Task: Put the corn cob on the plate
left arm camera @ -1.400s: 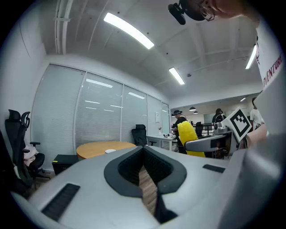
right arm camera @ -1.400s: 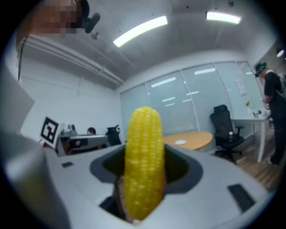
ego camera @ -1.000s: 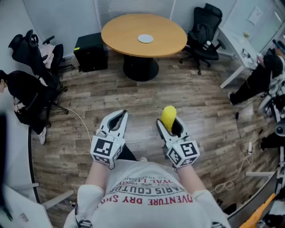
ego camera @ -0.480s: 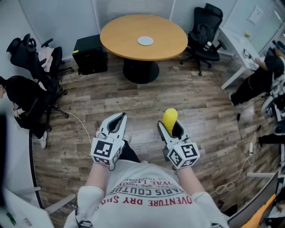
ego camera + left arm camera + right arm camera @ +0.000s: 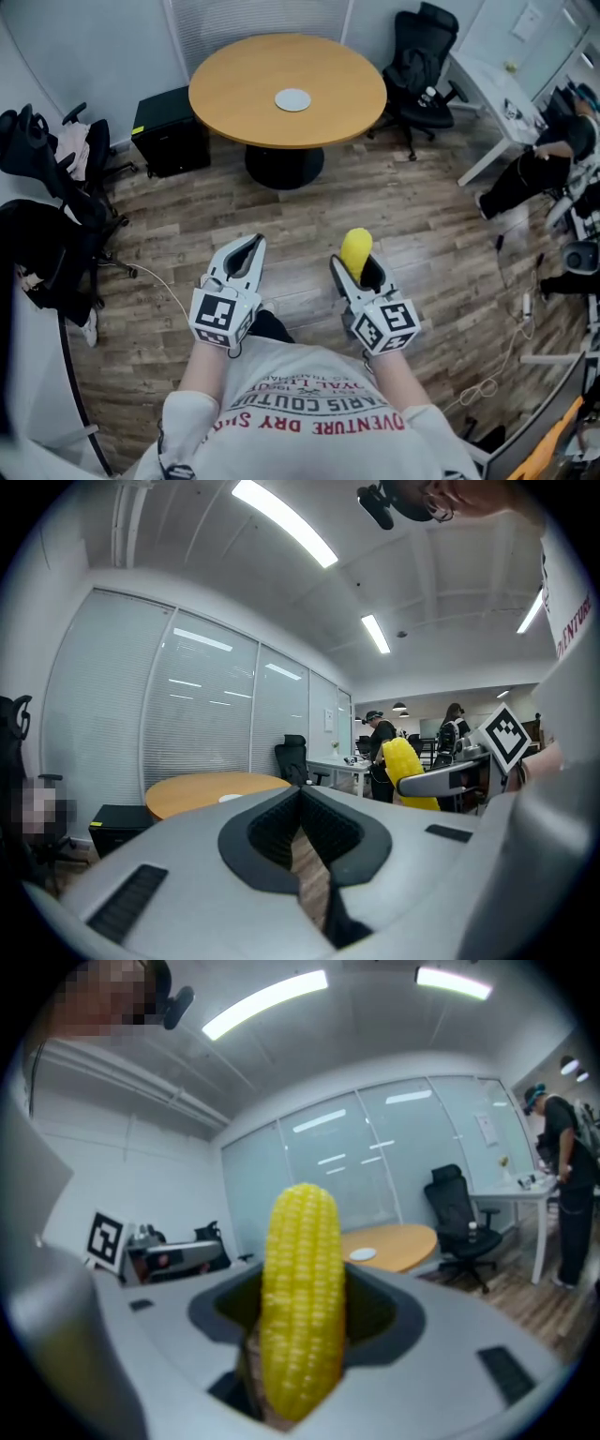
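A yellow corn cob (image 5: 355,251) (image 5: 300,1297) stands upright between the jaws of my right gripper (image 5: 358,265), which is shut on it. My left gripper (image 5: 246,253) is held beside it at the same height, jaws shut with nothing between them. A small white plate (image 5: 292,99) (image 5: 362,1254) lies near the middle of a round wooden table (image 5: 234,89) far ahead, across the room. In the left gripper view the corn cob (image 5: 405,769) shows at the right and the table (image 5: 202,789) at the left.
Wood floor lies between me and the table. A black office chair (image 5: 417,66) stands right of the table, a black box (image 5: 164,136) to its left, more chairs (image 5: 56,197) at far left. A white desk (image 5: 497,94) and a person (image 5: 548,159) are at right. Cables (image 5: 506,356) lie on the floor.
The table and plate have shifted left and slightly nearer in the head view. Both grippers keep their pose, the corn still held in the right one.
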